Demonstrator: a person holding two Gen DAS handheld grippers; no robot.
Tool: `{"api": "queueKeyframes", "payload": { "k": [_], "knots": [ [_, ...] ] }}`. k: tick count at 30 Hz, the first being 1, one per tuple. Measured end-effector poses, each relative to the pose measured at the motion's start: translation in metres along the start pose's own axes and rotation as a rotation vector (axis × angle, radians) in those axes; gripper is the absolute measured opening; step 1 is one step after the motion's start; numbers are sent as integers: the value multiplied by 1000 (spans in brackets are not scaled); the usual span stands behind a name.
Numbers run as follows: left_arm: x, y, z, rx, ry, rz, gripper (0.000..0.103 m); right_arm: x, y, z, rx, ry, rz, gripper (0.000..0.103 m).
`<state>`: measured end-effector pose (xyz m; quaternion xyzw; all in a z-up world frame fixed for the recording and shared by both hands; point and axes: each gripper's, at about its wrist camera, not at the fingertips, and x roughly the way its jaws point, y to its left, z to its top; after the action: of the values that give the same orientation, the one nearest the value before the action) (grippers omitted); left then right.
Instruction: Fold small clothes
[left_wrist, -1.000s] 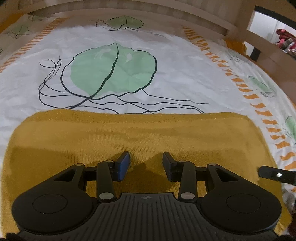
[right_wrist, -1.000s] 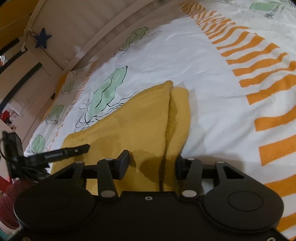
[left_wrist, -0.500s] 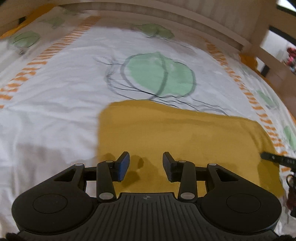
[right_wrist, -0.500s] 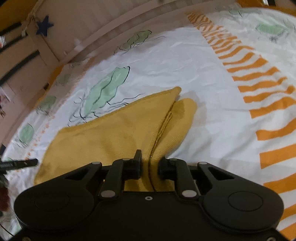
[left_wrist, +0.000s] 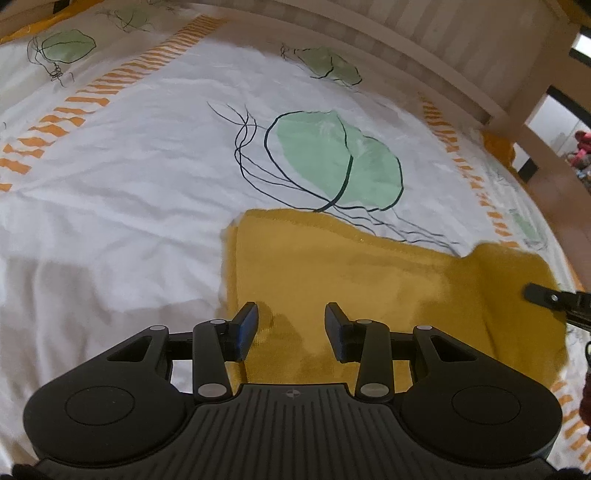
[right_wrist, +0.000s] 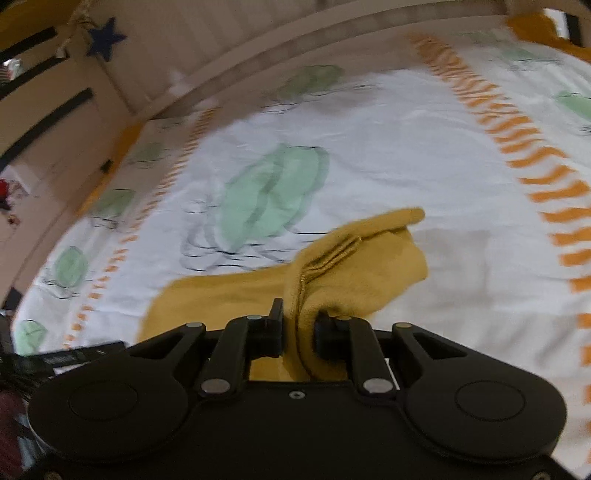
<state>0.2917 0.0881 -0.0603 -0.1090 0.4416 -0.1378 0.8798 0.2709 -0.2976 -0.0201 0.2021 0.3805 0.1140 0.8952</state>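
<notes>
While the right gripper (right_wrist: 298, 328) pinches a bunched edge of the mustard-yellow garment (right_wrist: 354, 266) between its nearly closed fingers and holds that end raised off the bed, the left gripper (left_wrist: 291, 328) hangs with its fingers parted and nothing between them, just above the garment's flat left portion (left_wrist: 332, 266). The rest of the cloth lies spread on a white bedsheet (left_wrist: 110, 177) printed with green leaves and orange stripes. Beyond the sheet runs a pale wooden bed rail (left_wrist: 424, 55), and in the right wrist view a blue star (right_wrist: 106, 37) hangs at the upper left.
</notes>
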Motion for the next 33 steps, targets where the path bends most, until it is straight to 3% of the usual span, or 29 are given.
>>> {"api": "queueKeyframes", "payload": {
  "k": [8,14,18,22,27,33],
  "knots": [
    [-11,25,3,-72,-8,12,38,66,84,-4,-6,67,142,23],
    [-21,42,8,-110,-37,16,38,106,126,-23,-33,119,157,23],
    [-24,50,11,-139,-51,12,38,122,151,-37,-135,145,106,28],
    [-26,54,12,-154,-59,15,38,123,152,-42,-119,152,170,33],
    [-25,56,12,-161,-60,18,38,96,141,-39,-99,89,272,33],
    [-22,54,10,-154,-60,1,38,65,113,-38,-84,26,218,33]
  ]
}}
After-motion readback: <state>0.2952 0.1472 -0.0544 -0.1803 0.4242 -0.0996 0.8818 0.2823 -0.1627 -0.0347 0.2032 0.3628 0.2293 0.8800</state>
